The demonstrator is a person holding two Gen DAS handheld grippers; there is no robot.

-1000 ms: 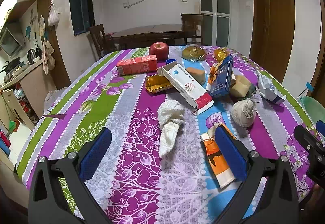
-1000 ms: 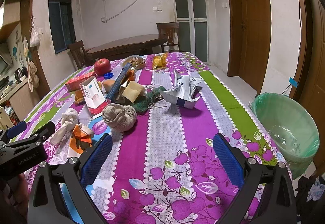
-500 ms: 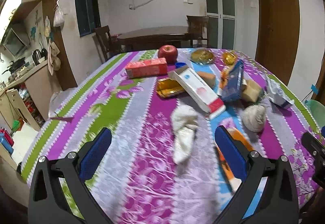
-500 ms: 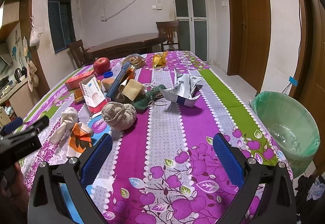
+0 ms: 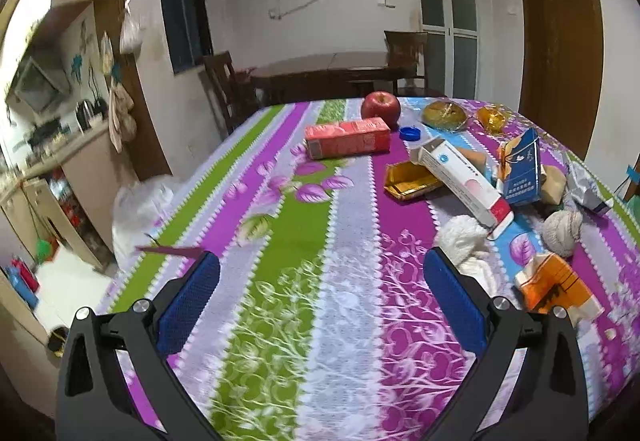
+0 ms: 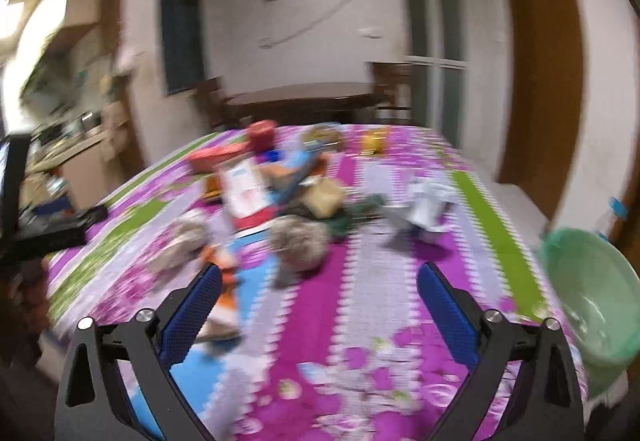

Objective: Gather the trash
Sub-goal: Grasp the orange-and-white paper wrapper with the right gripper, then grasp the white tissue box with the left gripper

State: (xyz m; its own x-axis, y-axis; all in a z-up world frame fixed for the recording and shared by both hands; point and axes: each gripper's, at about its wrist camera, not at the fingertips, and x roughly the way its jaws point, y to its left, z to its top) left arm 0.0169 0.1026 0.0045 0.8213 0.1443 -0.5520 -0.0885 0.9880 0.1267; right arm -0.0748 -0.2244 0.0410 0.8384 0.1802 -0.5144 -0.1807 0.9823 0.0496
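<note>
Trash lies scattered on the flowered tablecloth. In the left wrist view I see a crumpled white tissue, a flattened orange carton, a long white box, a gold wrapper, a blue packet and a red carton. My left gripper is open and empty, with the tissue just right of its right finger. The right wrist view is blurred. My right gripper has its jaws closing slightly with nothing between them, short of a brownish wad.
A green-lined bin stands off the table's right side. A red apple and a blue cap sit at the far end. A crumpled white carton lies right of the pile. A white bag is beyond the left edge.
The left gripper has moved left, so the tissue and orange carton now lie to its right instead of between its fingers. The right view has rolled and blurred.
</note>
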